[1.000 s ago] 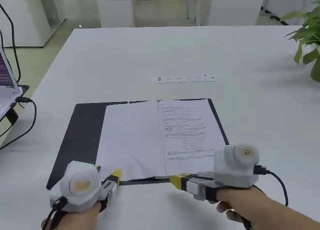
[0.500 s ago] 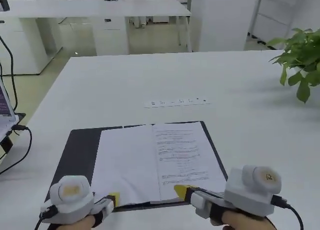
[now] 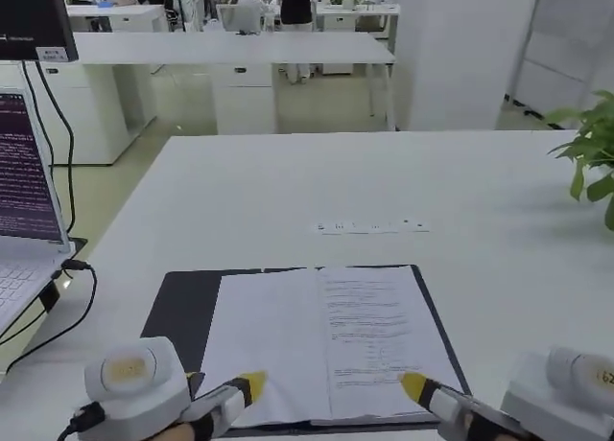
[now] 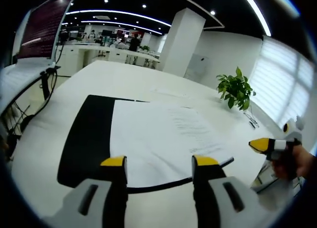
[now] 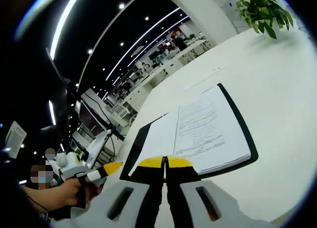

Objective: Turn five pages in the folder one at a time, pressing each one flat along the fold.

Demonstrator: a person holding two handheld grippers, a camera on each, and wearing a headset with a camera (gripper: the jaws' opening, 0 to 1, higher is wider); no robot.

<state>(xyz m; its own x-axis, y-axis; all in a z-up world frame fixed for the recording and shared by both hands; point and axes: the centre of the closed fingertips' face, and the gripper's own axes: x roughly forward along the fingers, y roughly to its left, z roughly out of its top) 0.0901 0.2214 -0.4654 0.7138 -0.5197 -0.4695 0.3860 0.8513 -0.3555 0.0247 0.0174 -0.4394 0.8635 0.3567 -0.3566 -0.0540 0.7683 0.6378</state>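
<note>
Right gripper (image 3: 414, 385) has slid toward 3 o'clock along the near edge of the open folder (image 3: 178, 312), jaws clenched empty; left gripper (image 4: 157, 161) gapes, released; folder lies flat on table (image 3: 288, 182), 12 o'clock of both

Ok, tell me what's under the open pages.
A black folder lies under the pages: its left cover shows bare, plus a thin edge along the right and near sides. It rests on the white table. Whatever sits between pages and folder is covered.

Folder (image 3: 178, 312) lies open on the table (image 3: 288, 177), near centre. Laptop (image 3: 24, 192) at left edge, plant (image 3: 590, 158) far right.
</note>
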